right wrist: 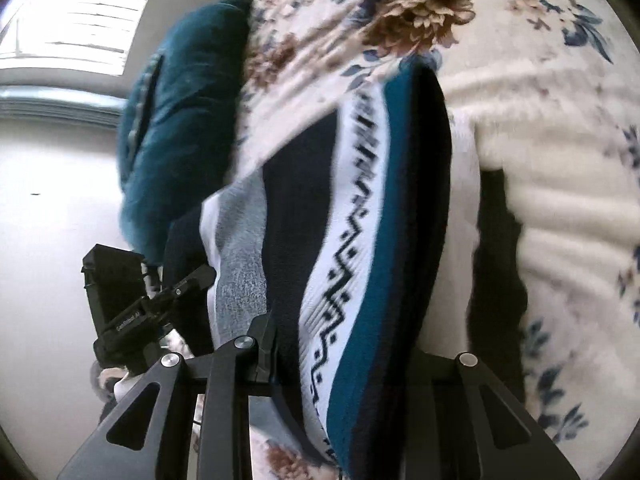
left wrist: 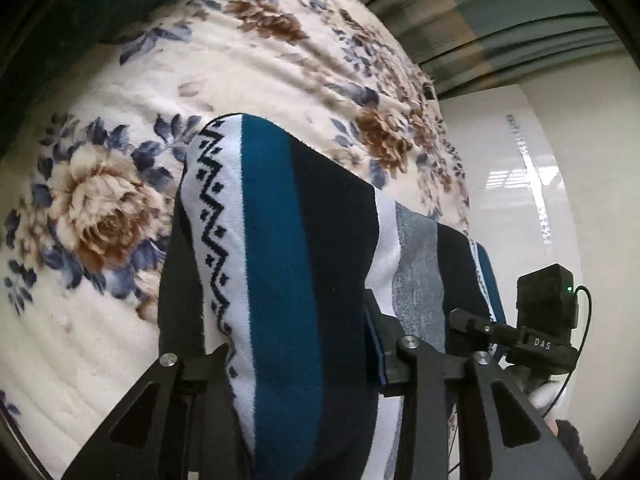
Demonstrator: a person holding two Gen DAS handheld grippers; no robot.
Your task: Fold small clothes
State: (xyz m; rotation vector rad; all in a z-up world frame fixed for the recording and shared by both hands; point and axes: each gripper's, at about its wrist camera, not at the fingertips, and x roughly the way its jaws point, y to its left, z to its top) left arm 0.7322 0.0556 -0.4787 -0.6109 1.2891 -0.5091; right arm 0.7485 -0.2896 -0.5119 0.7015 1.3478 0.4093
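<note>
The striped knit garment (left wrist: 280, 264), fleecy, with teal, navy, white and grey bands and a black zigzag row, hangs in the air between my two grippers, above the cream floral plush blanket (left wrist: 100, 208) that covers the bed. In the left wrist view the cloth runs straight down into my left gripper (left wrist: 296, 360); its fingers are pressed onto the fabric, pinching an edge. The right wrist view shows the same at my right gripper (right wrist: 340, 356): fingers closed on a bunched, doubled edge, the teal band wrapped round the outside. That view is blurred, so finer detail of the grip is not readable. The other gripper shows at the frame edge in each view, so the two are near each other.

Judgement: the step in hand is the carry phase of a fold, garment lifted clear and held by two points, not yet laid down.

The next move calls for lowering both grippers together, keeping the held edge taut and level, so the hanging part lands flat on the blanket before the held edge is brought over it. A dark teal velvet cushion (right wrist: 180, 120) lies at the blanket's edge; keep the cloth off it.
</note>
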